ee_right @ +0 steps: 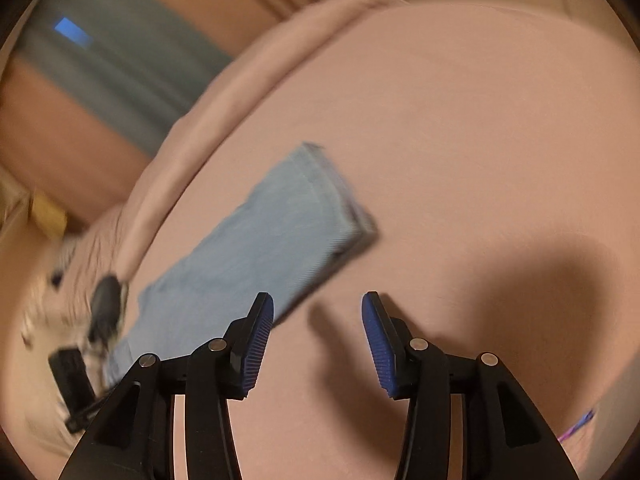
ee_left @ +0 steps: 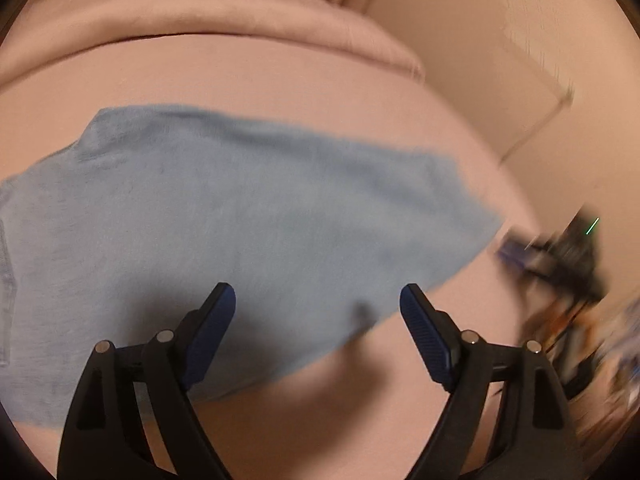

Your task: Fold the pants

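Observation:
Light blue pants (ee_left: pixel 224 216) lie flat on a pink bed (ee_left: pixel 280 76); they look folded into a long strip. In the right wrist view the pants (ee_right: pixel 256 248) run diagonally, with the waistband end (ee_right: pixel 344 204) at the upper right. My left gripper (ee_left: pixel 318 300) is open and empty, hovering above the near edge of the pants. My right gripper (ee_right: pixel 318 308) is open and empty, above the bed just right of the pants' near edge. Both views are motion-blurred.
A pink blanket roll (ee_left: pixel 224 16) lies along the bed's far side. The other hand-held gripper (ee_right: pixel 100 312) shows blurred at the left of the right wrist view. Dark clutter (ee_left: pixel 568 256) sits off the bed's right edge. A pale wall (ee_left: pixel 500 40) stands behind.

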`<state>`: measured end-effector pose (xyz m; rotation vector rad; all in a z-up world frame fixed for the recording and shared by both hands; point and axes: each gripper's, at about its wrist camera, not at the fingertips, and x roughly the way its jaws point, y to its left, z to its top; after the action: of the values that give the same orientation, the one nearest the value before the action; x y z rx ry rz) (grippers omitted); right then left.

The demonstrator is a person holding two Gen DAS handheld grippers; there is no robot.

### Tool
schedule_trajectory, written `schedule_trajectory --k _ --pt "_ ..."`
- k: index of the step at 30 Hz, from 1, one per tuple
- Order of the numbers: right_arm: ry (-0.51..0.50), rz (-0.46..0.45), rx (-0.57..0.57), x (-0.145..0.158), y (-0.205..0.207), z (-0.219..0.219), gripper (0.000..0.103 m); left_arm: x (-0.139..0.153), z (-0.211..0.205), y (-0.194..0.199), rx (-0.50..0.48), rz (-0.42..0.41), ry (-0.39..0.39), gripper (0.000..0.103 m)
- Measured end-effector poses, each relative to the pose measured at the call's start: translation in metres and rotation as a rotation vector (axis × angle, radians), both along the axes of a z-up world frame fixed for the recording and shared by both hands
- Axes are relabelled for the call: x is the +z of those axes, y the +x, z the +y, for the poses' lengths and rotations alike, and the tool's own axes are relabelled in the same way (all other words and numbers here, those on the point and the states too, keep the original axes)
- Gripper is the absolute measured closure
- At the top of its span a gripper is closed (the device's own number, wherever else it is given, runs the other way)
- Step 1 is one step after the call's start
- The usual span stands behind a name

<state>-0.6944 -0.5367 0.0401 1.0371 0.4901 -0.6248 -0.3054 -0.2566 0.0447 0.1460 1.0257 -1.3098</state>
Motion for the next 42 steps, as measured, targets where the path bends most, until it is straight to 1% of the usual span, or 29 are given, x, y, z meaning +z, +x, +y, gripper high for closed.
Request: schedule_trajectory --k 1,2,4,7,8,9,10,11,13,15,17,18,19,20,21,23,25,26,28,29,31,32,33,35,37,38,39,40,42 --pt "0.019 -0.026 -0.003 -0.003 0.008 0.004 0.055 0.001 -0.003 0.003 0.013 0.031 -0.019 0.019" --pt "0.025 -0.048 -0.013 -0.007 0.011 -0.001 0.055 0.001 -0.007 0.006 0.027 0.057 -0.030 0.019" --pt "0.024 -0.045 -0.046 -0.008 0.023 -0.002 0.056 -0.004 -0.012 0.013 0.064 0.108 -0.034 0.019" --pt "-0.022 -0.030 -0.109 -0.008 0.044 -0.004 0.056 -0.025 -0.012 0.025 0.114 0.247 -0.029 0.020" --pt "-0.032 -0.026 -0.131 -0.008 0.048 -0.005 0.060 -0.028 -0.006 0.027 0.126 0.278 -0.039 0.022" --pt "-0.043 -0.010 -0.151 -0.005 0.053 -0.007 0.080 -0.028 0.001 0.031 0.138 0.305 -0.067 0.025" --pt "-0.055 0.004 -0.150 -0.001 0.058 -0.006 0.089 -0.028 0.008 0.032 0.141 0.320 -0.077 0.026" --pt "-0.086 0.011 -0.149 0.009 0.067 -0.003 0.089 -0.029 0.011 0.034 0.144 0.330 -0.077 0.030" --pt "-0.222 0.048 -0.122 0.038 0.089 0.012 0.091 -0.030 0.016 0.038 0.149 0.351 -0.090 0.030" --pt "-0.393 0.071 -0.039 0.071 0.123 0.037 0.091 -0.026 0.022 0.041 0.162 0.382 -0.116 0.030" --pt "-0.508 0.076 0.073 0.094 0.154 0.062 0.091 -0.020 0.034 0.052 0.166 0.439 -0.178 0.029" --pt "-0.556 0.077 0.138 0.102 0.172 0.077 0.091 -0.017 0.039 0.055 0.164 0.487 -0.234 0.024" --pt "-0.594 0.081 0.209 0.106 0.192 0.093 0.091 -0.014 0.044 0.057 0.164 0.520 -0.268 0.020" --pt "-0.618 0.083 0.261 0.105 0.208 0.106 0.091 -0.012 0.046 0.059 0.162 0.555 -0.295 0.013" --pt "-0.637 0.089 0.319 0.103 0.219 0.120 0.091 -0.011 0.049 0.062 0.159 0.601 -0.326 0.011" --pt "-0.691 0.106 0.430 0.089 0.247 0.152 0.091 -0.011 0.046 0.064 0.142 0.666 -0.359 0.011" --pt "-0.733 0.125 0.506 0.076 0.265 0.175 0.091 -0.016 0.038 0.067 0.123 0.715 -0.367 0.011" --pt "-0.737 0.132 0.537 0.070 0.264 0.185 0.091 -0.019 0.034 0.067 0.110 0.729 -0.363 0.011" --pt "-0.739 0.149 0.581 0.063 0.270 0.199 0.091 -0.031 0.028 0.072 0.110 0.781 -0.335 0.011" --pt "-0.761 0.170 0.595 0.059 0.275 0.207 0.091 -0.036 0.027 0.076 0.108 0.809 -0.332 0.013" --pt "-0.798 0.197 0.609 0.057 0.279 0.214 0.091 -0.037 0.028 0.081 0.130 0.802 -0.332 0.025" --pt "-0.812 0.208 0.617 0.057 0.283 0.217 0.091 -0.035 0.028 0.085 0.145 0.778 -0.323 0.041" --pt "-0.827 0.216 0.627 0.057 0.280 0.223 0.091 -0.033 0.028 0.089 0.151 0.755 -0.320 0.064" --pt "-0.864 0.234 0.644 0.059 0.286 0.231 0.091 -0.028 0.031 0.094 0.162 0.708 -0.305 0.084" --pt "-0.912 0.260 0.647 0.061 0.286 0.238 0.091 -0.022 0.043 0.097 0.181 0.665 -0.329 0.087" --pt "-0.920 0.257 0.655 0.062 0.287 0.240 0.091 -0.018 0.048 0.098 0.190 0.630 -0.338 0.088" --pt "-0.923 0.242 0.665 0.062 0.290 0.245 0.091 -0.013 0.056 0.100 0.202 0.583 -0.341 0.092" --pt "-0.924 0.232 0.678 0.063 0.293 0.248 0.091 -0.011 0.063 0.102 0.215 0.551 -0.336 0.093" --pt "-0.938 0.230 0.706 0.057 0.295 0.259 0.091 -0.011 0.070 0.108 0.240 0.519 -0.312 0.093"
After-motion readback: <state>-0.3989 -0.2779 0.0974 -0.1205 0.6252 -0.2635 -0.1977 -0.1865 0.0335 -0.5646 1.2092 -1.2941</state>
